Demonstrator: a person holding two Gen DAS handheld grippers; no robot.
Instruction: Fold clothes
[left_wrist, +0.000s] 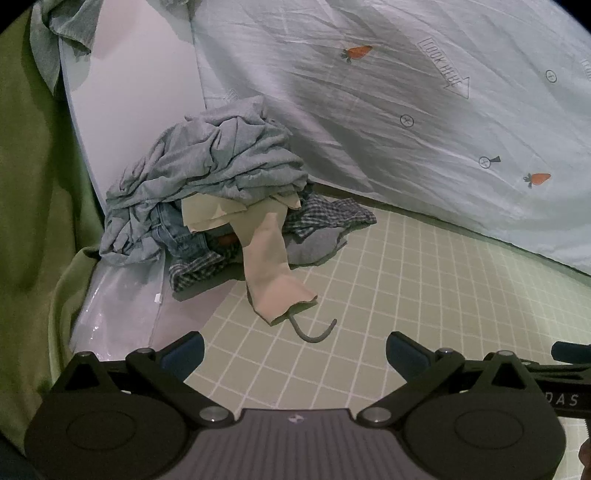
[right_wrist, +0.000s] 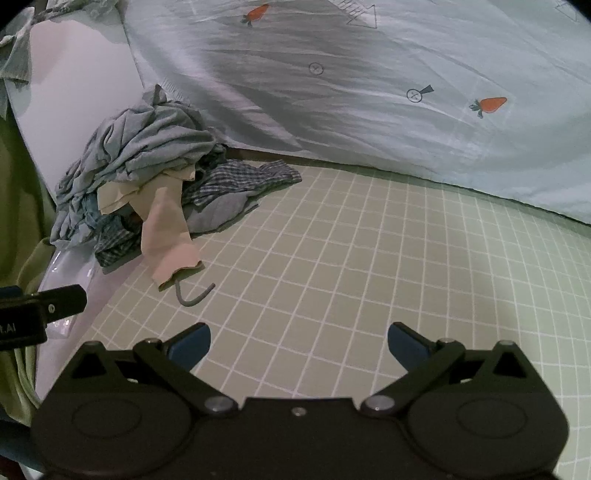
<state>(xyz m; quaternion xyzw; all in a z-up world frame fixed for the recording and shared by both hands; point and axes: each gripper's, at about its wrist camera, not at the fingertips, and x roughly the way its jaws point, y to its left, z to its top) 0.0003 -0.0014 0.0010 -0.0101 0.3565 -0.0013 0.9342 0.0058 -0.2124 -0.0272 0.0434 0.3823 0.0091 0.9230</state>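
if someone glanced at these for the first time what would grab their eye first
The heap of crumpled clothes at the far left of the green gridded mat, a beige garment with a grey cord trailing out toward the camera. Behind it hangs a pale carrot-print sheet. In front, the left gripper and right gripper are open and empty.

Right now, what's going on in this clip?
Nothing is being handled yet. The left gripper and right gripper both hover open and empty above the green grid mat. An unfolded clothes pile lies at the mat's far left, a beige garment with a grey drawstring trailing out toward the grippers.
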